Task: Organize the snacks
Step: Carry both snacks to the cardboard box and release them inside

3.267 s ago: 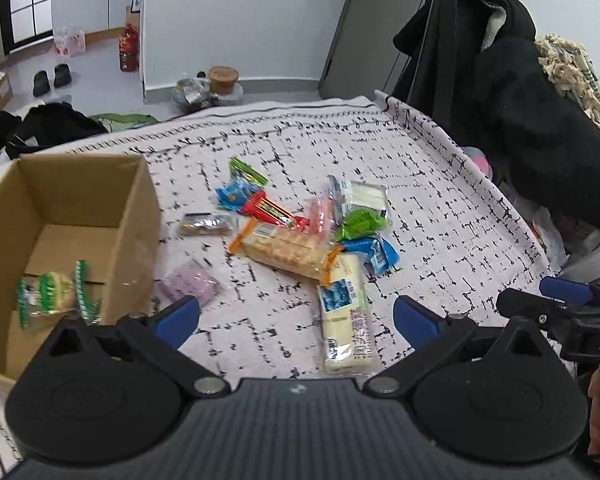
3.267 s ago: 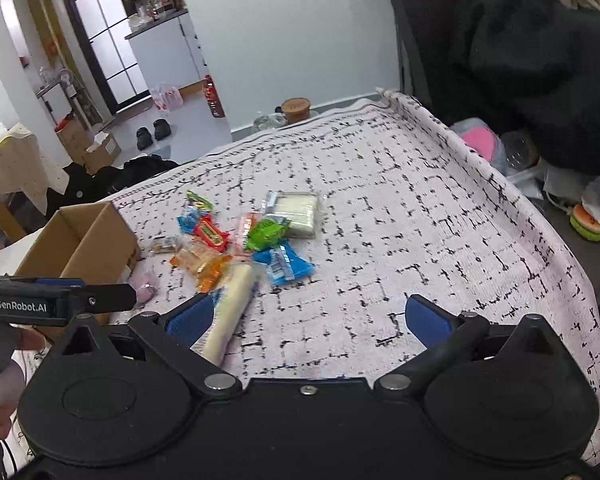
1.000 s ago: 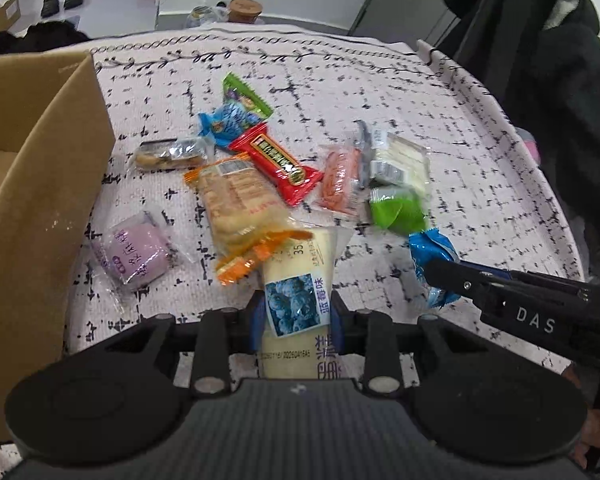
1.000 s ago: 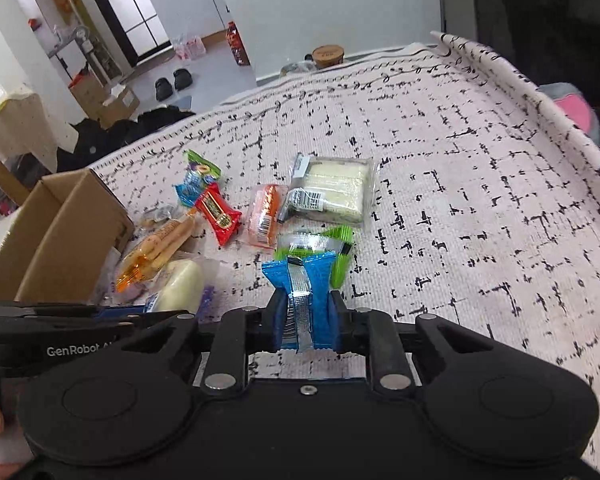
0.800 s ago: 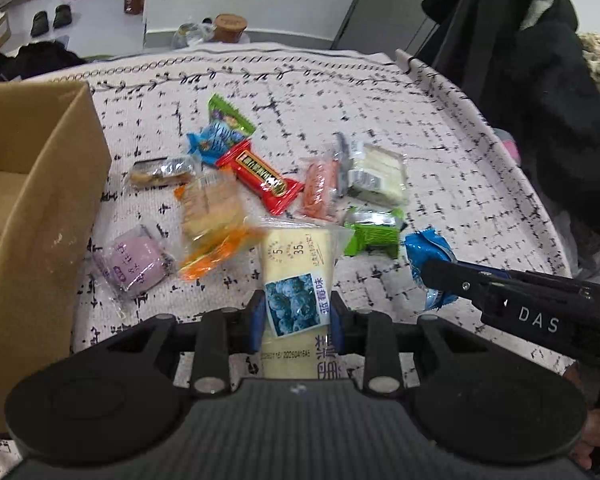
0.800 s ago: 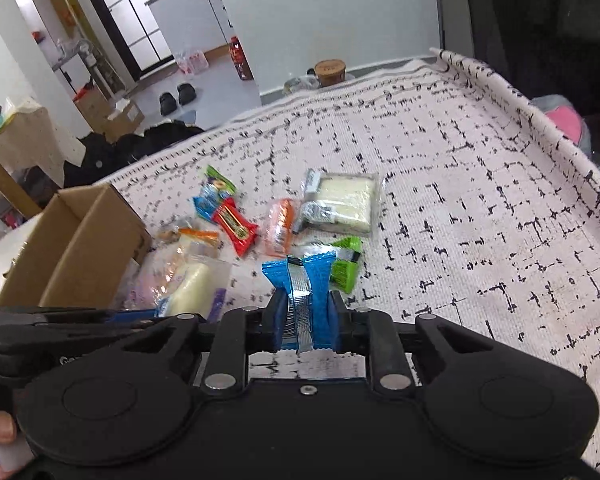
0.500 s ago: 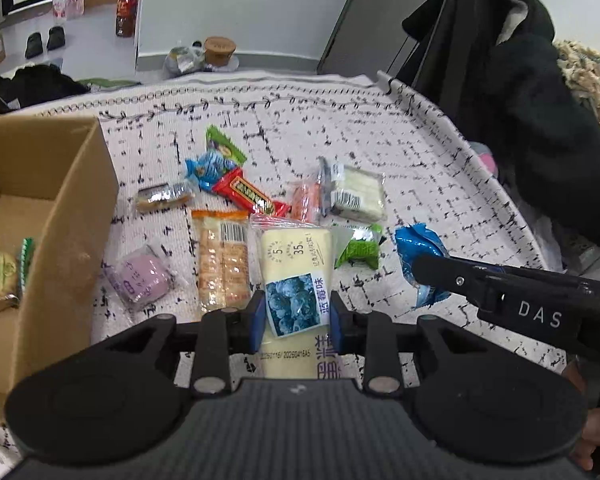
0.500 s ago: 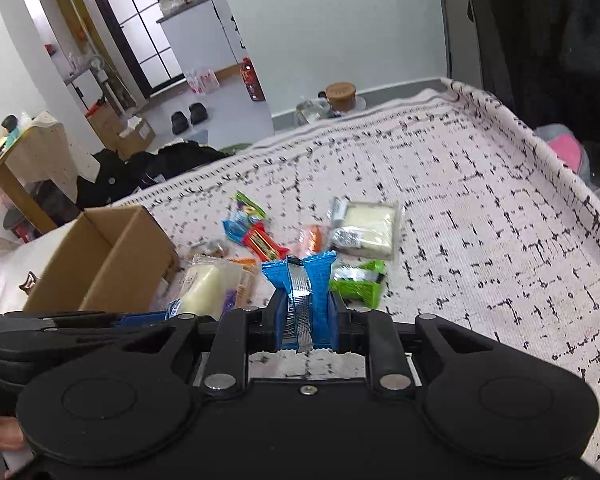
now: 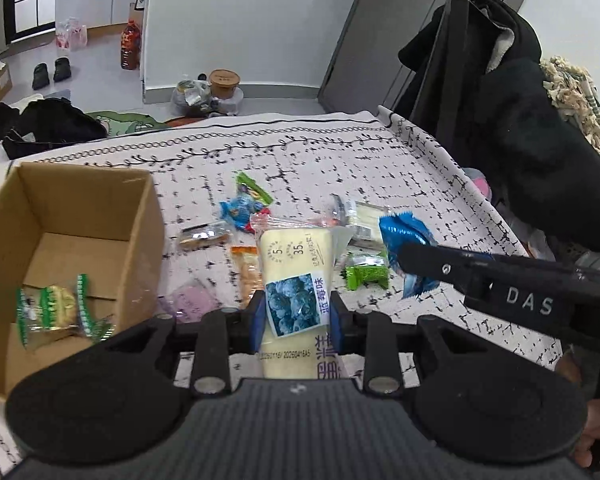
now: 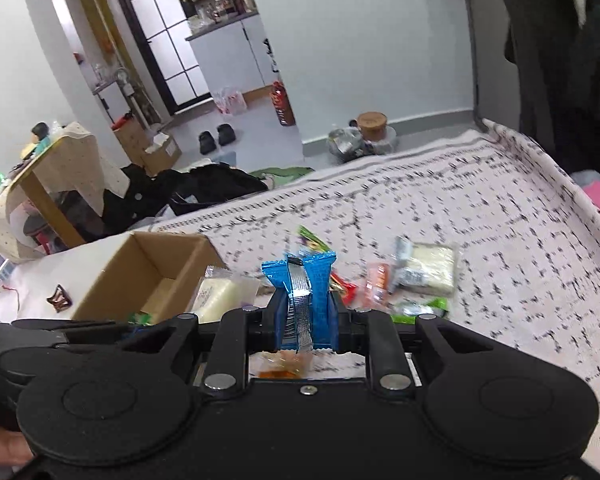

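My left gripper is shut on a long cream snack pack with a blueberry label and holds it above the table. My right gripper is shut on a blue foil snack packet, also lifted; it shows in the left wrist view. An open cardboard box stands at the left with a green-and-white snack inside. Several loose snacks lie on the patterned tablecloth: a green packet, a white pack, an orange cracker pack.
A purple packet lies by the box. The table's right edge borders a rack of dark coats. Bags, a jar and shoes sit on the floor beyond the far edge.
Both grippers have risen and pulled back with their snacks held. The box and its inside have come more into view on the left.
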Demonstrator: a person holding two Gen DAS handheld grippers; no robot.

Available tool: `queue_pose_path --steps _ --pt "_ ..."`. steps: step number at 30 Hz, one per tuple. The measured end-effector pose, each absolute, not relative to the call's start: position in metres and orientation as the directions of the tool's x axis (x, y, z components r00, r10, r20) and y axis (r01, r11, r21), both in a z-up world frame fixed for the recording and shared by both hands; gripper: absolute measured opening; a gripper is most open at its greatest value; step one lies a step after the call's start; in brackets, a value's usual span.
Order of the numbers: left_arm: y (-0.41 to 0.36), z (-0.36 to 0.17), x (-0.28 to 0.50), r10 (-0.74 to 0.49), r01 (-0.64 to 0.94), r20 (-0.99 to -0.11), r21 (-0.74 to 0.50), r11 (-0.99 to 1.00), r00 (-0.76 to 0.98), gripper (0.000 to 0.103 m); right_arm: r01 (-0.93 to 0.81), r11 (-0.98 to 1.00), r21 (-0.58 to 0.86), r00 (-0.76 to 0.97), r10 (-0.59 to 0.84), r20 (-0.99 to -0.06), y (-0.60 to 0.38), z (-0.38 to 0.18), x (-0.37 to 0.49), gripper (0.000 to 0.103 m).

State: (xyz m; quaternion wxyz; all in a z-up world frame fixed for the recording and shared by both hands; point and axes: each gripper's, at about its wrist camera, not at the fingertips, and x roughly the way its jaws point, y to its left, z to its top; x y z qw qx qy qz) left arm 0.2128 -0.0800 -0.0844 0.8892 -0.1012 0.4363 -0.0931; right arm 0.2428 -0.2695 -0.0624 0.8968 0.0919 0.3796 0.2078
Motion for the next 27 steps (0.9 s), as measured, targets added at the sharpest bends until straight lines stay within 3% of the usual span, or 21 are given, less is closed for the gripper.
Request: queue_pose_path --steps 18,27 --pt "0.019 -0.047 0.194 -0.122 -0.080 -0.710 -0.244 0.966 0.693 0.030 -0.417 0.841 0.346 0.594 0.540 -0.596 -0.191 -0.040 0.237 0.021" --pt "0.070 -0.054 0.187 -0.054 -0.175 -0.718 -0.242 0.954 0.694 0.030 -0.479 0.806 0.347 0.550 0.584 -0.597 -0.144 -0.040 0.232 0.021"
